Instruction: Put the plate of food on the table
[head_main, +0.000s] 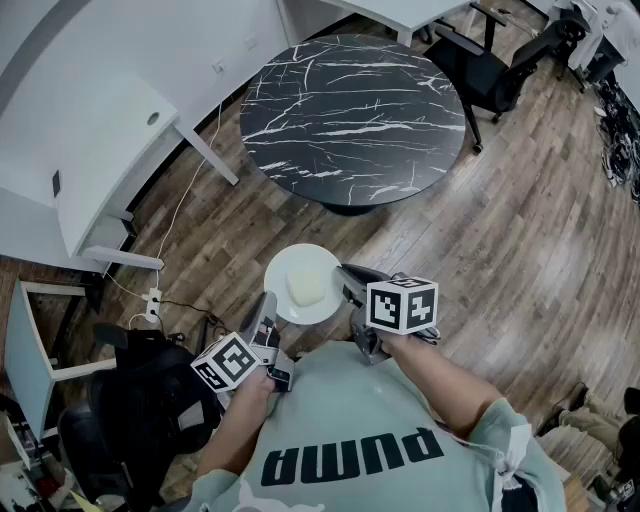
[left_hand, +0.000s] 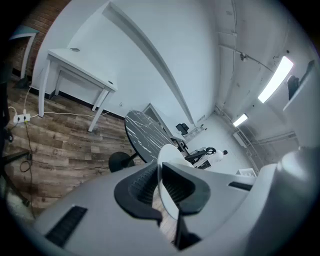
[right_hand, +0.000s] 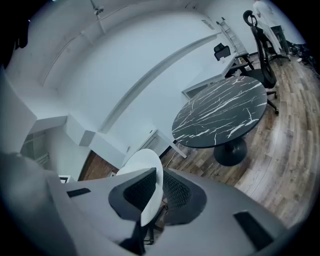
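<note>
Round white plate (head_main: 283, 272), well short of the round black marble table (head_main: 350, 110), is pinched at opposite rims by left gripper (head_main: 268, 305) and right gripper (head_main: 348, 277); uneven carry risks tilt, pale food block (head_main: 306, 287) sliding off.

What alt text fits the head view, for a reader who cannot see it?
Seen from above, a person holds a white plate with a pale lump of food, the left gripper clamped on its left rim and the right gripper on its right. It hangs over wood floor, short of a round black marble table.
</note>
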